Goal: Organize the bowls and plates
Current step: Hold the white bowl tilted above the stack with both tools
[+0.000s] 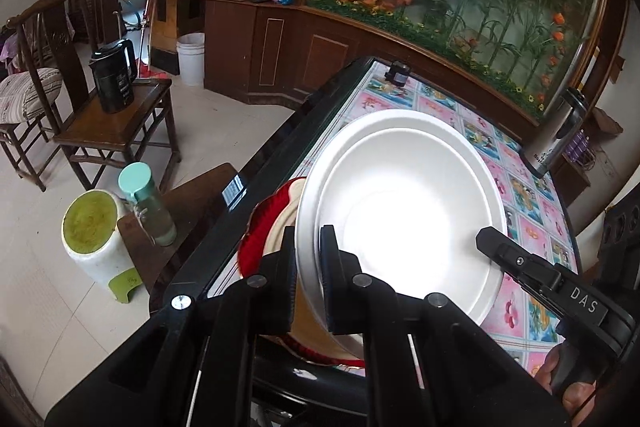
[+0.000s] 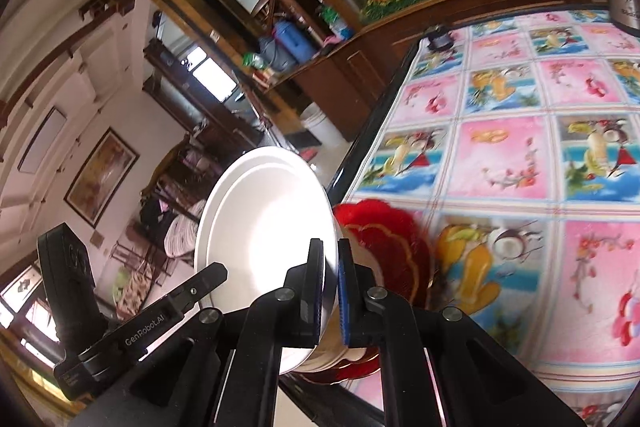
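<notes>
A white bowl (image 1: 404,211) is held tilted above the table, and both grippers pinch its rim. My left gripper (image 1: 309,267) is shut on the bowl's near-left rim. My right gripper (image 2: 330,287) is shut on the rim of the same white bowl (image 2: 264,231); its fingertip (image 1: 494,239) shows at the bowl's right rim in the left wrist view. Under the bowl lies a red plate with a tan centre and gold edging (image 2: 390,251). It also shows in the left wrist view (image 1: 260,239), by the table's near-left edge.
The table (image 2: 504,155) has a pink and blue fruit-pattern cloth and a black edge. A steel thermos (image 1: 558,135) stands at its far right and a small dark jar (image 1: 398,73) at the far corner. Left of the table are stools, a bottle (image 1: 150,205) and a kettle (image 1: 114,77).
</notes>
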Demonstrator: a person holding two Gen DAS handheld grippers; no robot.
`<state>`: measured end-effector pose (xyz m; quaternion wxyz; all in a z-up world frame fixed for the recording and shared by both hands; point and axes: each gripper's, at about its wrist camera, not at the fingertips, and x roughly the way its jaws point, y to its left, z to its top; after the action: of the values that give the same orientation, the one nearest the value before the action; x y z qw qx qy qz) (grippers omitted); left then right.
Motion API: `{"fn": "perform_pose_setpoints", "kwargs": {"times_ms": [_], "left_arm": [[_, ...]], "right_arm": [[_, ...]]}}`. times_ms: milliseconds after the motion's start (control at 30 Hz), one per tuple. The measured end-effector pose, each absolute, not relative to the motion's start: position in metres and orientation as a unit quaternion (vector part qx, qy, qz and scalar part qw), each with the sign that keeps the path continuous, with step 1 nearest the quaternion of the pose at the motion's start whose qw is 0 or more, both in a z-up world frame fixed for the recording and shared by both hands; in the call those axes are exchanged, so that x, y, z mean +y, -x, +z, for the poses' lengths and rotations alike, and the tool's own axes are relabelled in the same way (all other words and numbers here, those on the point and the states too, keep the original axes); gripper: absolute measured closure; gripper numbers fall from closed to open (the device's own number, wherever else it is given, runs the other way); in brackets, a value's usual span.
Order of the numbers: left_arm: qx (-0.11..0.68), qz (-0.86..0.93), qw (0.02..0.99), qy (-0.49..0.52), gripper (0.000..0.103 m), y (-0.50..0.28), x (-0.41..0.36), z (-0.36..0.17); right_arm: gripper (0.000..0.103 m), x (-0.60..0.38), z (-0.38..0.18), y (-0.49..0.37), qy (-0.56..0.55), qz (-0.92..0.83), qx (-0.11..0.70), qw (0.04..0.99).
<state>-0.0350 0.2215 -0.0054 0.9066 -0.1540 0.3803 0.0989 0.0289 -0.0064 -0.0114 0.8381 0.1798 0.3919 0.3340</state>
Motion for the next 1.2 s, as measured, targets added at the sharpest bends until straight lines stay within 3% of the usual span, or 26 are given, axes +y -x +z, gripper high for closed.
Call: {"fn": "perform_pose_setpoints", "kwargs": {"times_ms": [1200], "left_arm": [[0.396, 0.111, 0.899, 0.151, 0.093, 0.041, 0.231, -0.028]], "right_arm": [[0.096, 0.014, -0.033, -0.026, -0.162, 0.329, 0.418, 0.831]]}}
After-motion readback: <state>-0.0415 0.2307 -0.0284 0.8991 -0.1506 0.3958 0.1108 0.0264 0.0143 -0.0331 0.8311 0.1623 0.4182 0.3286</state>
